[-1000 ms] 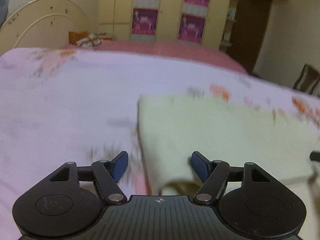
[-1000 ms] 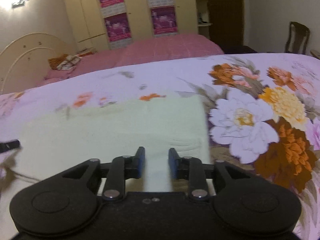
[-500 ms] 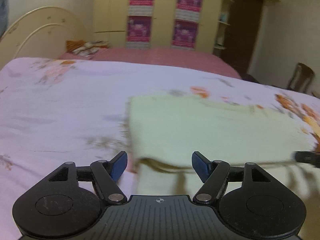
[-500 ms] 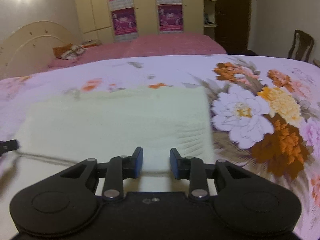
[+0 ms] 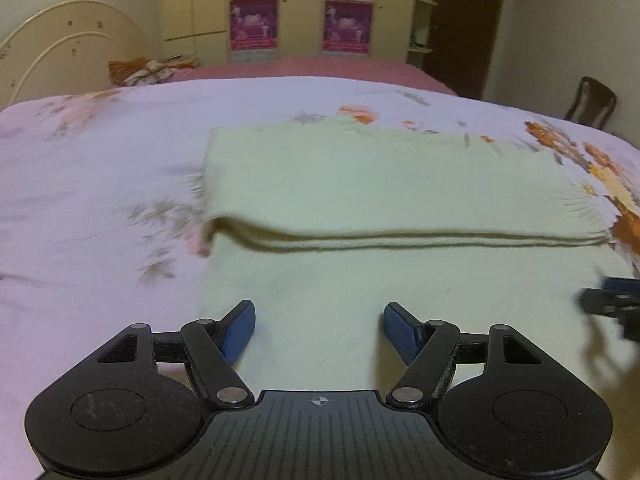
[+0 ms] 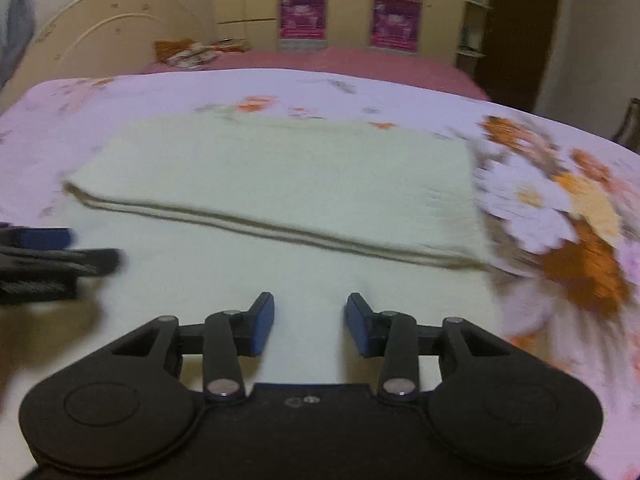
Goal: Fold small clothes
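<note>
A pale cream cloth lies on the floral bedspread, its far part folded back over itself so that a doubled edge runs across the middle. It also shows in the right wrist view. My left gripper is open and empty above the cloth's near single layer, by its left edge. My right gripper is open and empty above the same near layer, toward its right side. Each gripper shows at the edge of the other's view, the right one and the left one.
The lilac floral bedspread stretches left and far beyond the cloth, with big orange and white flowers on the right. A second pink bed, a curved headboard, wardrobes and a chair stand behind.
Both grippers have drawn back toward the near edge, leaving the folded layer lying flat. The right gripper's jaws have widened. More of the near single layer shows now.
</note>
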A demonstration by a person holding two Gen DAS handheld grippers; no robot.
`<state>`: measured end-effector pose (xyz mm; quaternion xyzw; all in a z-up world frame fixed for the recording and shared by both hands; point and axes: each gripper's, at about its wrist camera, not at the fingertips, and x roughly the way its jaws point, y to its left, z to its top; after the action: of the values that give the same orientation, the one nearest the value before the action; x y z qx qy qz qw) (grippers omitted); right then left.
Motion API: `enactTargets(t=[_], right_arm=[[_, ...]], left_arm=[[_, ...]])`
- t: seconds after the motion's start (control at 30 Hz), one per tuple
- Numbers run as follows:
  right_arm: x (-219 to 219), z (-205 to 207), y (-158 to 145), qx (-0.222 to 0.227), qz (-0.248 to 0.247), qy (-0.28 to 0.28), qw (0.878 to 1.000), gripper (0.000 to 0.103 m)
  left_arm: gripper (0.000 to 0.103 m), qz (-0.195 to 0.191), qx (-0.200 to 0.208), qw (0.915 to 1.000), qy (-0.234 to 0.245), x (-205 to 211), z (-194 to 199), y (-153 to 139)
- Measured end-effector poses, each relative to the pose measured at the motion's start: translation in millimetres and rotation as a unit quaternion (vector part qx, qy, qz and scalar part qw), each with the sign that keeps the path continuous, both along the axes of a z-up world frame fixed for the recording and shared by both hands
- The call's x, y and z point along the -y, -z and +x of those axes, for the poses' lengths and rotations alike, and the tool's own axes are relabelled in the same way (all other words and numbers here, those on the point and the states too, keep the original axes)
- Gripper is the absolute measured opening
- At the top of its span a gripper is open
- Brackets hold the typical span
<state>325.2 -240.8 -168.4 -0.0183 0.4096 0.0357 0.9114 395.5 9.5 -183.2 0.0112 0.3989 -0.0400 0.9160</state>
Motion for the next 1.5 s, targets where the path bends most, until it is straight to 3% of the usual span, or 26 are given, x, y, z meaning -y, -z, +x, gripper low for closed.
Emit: enactTargets(t=[0.1, 0.23, 0.33, 0.43, 0.67, 0.73, 0.8, 0.83, 0.93, 1.03, 1.17, 1.27, 1.3, 1.33, 1.4, 1.5], right_arm=[[24, -13, 1, 0.000, 0.007, 0.031, 0.999, 0.039], [23, -22, -1, -0.002, -0.003, 0.025, 1.000, 0.041], [22, -25, -6, -0.004, 0.028, 0.019, 0.999, 0.041], [12, -31, -11, -0.007, 0.060, 0.001, 0.998, 0.041], [-29, -58, -8, -0.018, 0.061, -0.054, 0.997, 0.043], [-39, -68, -8, -0.013, 0.045, -0.065, 0.997, 0.048], [-44, -79, -5, -0.010, 0.025, -0.071, 0.997, 0.052], [-46, -84, -1, -0.002, 0.005, -0.073, 0.997, 0.055], [-37, -95, -1, 0.008, -0.023, -0.045, 0.999, 0.066], [-13, -110, -2, -0.006, -0.003, 0.013, 1.000, 0.067], [-12, -132, -4, -0.015, 0.002, 0.041, 0.999, 0.070], [-22, -137, -3, -0.013, -0.003, 0.059, 0.998, 0.079], [-22, -137, -1, -0.017, 0.010, 0.070, 0.997, 0.087], [-21, -137, -1, -0.022, 0.024, 0.073, 0.997, 0.101], [-22, -136, 1, -0.032, 0.029, 0.069, 0.997, 0.102], [-22, -139, 1, -0.035, 0.034, 0.072, 0.996, 0.102]], left_arm=[[0.071, 0.015, -0.001, 0.9999, -0.008, 3, -3, -3], [0.071, 0.025, -0.006, 0.9994, -0.021, 8, -4, -4], [0.071, 0.031, -0.009, 0.9991, -0.027, 11, -10, -7], [0.071, 0.030, -0.011, 0.9991, -0.027, 15, -21, -12], [0.071, 0.030, -0.016, 0.9994, 0.003, 25, -67, -14], [0.073, 0.041, -0.004, 0.9991, 0.014, 24, -83, -9], [0.095, 0.050, 0.006, 0.9987, 0.006, 18, -89, -4], [0.097, 0.048, 0.008, 0.9988, 0.002, 13, -89, -3], [0.098, 0.047, 0.006, 0.9988, 0.012, 1, -93, -6], [0.098, 0.045, 0.007, 0.9986, 0.025, -9, -107, -8], [0.103, 0.036, 0.011, 0.9987, 0.034, -16, -123, -5], [0.103, 0.032, 0.002, 0.9992, 0.026, -17, -126, -6], [0.103, 0.027, -0.003, 0.9995, 0.016, -18, -127, -6], [0.103, 0.019, -0.009, 0.9998, 0.007, -20, -127, -6], [0.103, -0.007, -0.039, 0.9992, -0.009, -25, -126, -9], [0.103, -0.051, -0.065, 0.9964, 0.016, -34, -129, -18]])
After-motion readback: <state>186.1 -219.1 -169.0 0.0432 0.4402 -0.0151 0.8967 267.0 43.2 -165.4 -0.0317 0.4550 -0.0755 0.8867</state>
